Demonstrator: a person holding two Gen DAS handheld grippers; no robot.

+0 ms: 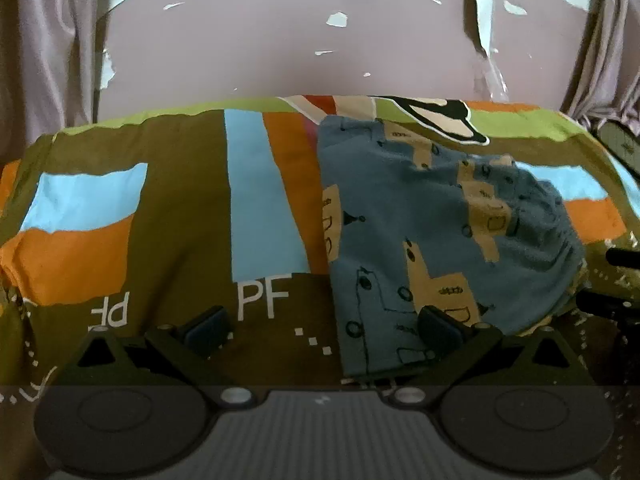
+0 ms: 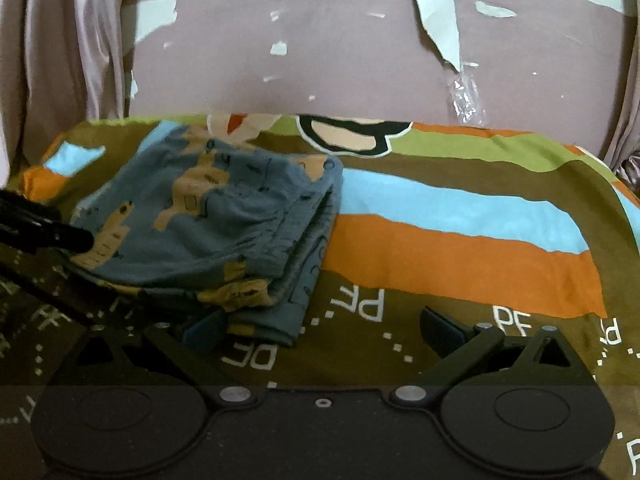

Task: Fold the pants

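The blue pants (image 1: 432, 232) with tan vehicle prints lie folded in a thick bundle on the patterned bedsheet (image 1: 180, 200). In the right wrist view the pants (image 2: 224, 220) lie left of centre, folded layers stacked at their near right edge. My left gripper (image 1: 324, 330) is open, its right finger over the pants' near left edge, its left finger over the sheet. My right gripper (image 2: 324, 330) is open and empty, its left finger at the pants' near corner. The left gripper's black body (image 2: 36, 224) shows at the left edge of the right wrist view.
The sheet (image 2: 460, 220) has orange, light blue, olive and green blocks with white "PF" letters. A mauve wall (image 1: 280, 48) with peeling paint stands behind the bed. Curtains (image 1: 44, 48) hang at both sides. Part of the right gripper (image 1: 620, 280) shows at the right edge.
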